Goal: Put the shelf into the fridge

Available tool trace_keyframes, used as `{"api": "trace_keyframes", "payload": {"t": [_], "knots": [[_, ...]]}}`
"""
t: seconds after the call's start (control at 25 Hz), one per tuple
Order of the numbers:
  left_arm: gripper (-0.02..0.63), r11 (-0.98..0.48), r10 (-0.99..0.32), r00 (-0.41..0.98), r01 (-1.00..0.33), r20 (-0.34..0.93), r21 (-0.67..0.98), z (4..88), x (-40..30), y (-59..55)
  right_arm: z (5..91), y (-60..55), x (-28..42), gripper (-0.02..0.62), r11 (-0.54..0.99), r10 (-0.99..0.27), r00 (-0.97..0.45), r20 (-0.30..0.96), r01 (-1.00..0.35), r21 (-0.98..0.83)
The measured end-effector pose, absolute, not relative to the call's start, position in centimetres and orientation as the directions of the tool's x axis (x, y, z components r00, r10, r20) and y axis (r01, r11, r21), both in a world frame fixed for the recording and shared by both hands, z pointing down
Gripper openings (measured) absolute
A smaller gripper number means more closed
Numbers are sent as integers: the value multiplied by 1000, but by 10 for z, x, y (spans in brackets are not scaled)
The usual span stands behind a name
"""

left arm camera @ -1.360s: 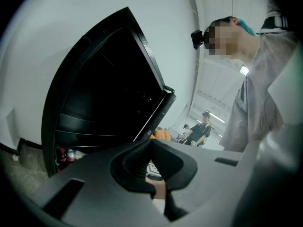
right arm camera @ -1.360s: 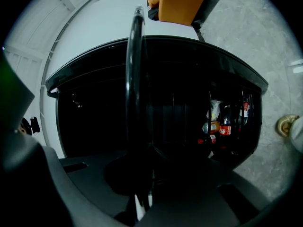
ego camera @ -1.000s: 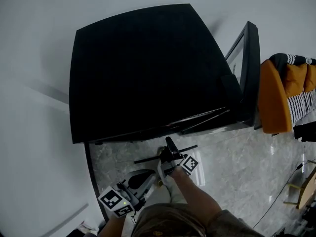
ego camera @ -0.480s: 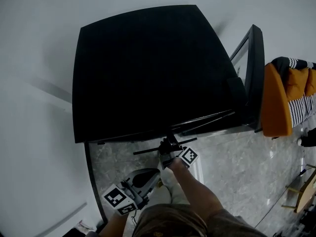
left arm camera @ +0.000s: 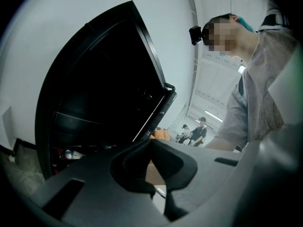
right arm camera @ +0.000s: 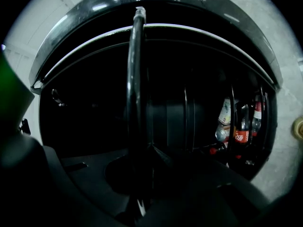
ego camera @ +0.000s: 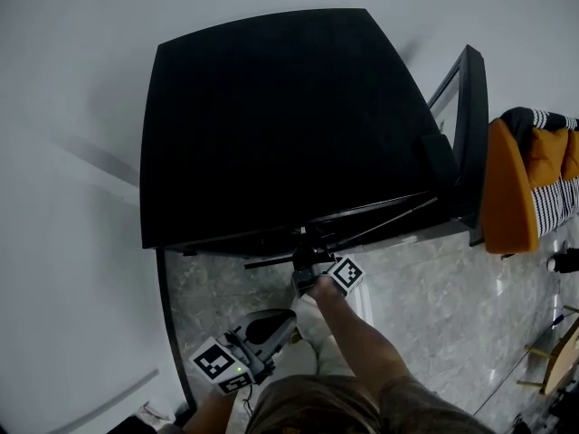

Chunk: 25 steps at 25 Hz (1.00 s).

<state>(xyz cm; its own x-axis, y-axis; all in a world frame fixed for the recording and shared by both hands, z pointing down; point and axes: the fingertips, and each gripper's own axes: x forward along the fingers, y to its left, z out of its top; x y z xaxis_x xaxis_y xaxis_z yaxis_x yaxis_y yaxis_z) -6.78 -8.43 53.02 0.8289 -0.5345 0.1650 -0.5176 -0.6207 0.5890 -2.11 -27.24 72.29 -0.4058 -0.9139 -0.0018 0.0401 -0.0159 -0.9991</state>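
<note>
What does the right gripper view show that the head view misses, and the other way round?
Only the right gripper view looks into the dark fridge, where bottles stand at the right. Only the head view shows the fridge's black top, the left gripper and the person's forearm. Both show the right gripper shut on the black rim of the shelf at the fridge's open front.
</note>
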Motion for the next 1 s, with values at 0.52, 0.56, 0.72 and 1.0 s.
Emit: {"api": "trace_keyframes", "payload": {"t": [0.52, 0.56, 0.72, 1.0], "knots": [[6, -622, -552, 818, -534, 163, 572, 534, -75, -71, 723, -300, -27, 26, -18, -919, -393, 7, 26, -1000], [6, -622, -553, 817, -536, 164, 571, 535, -75, -70, 724, -303, -28, 26, -21, -919, -393, 8, 27, -999], [6, -614, -555, 816, -535, 165, 581, 538, -75, -66, 725, -314, -28, 26, -11, -923, -385, -3, 35, -999], [6, -612, -556, 814, -536, 165, 581, 545, -77, -62, 724, -331, -32, 26, -15, -921, -389, 1, 31, -999]]}}
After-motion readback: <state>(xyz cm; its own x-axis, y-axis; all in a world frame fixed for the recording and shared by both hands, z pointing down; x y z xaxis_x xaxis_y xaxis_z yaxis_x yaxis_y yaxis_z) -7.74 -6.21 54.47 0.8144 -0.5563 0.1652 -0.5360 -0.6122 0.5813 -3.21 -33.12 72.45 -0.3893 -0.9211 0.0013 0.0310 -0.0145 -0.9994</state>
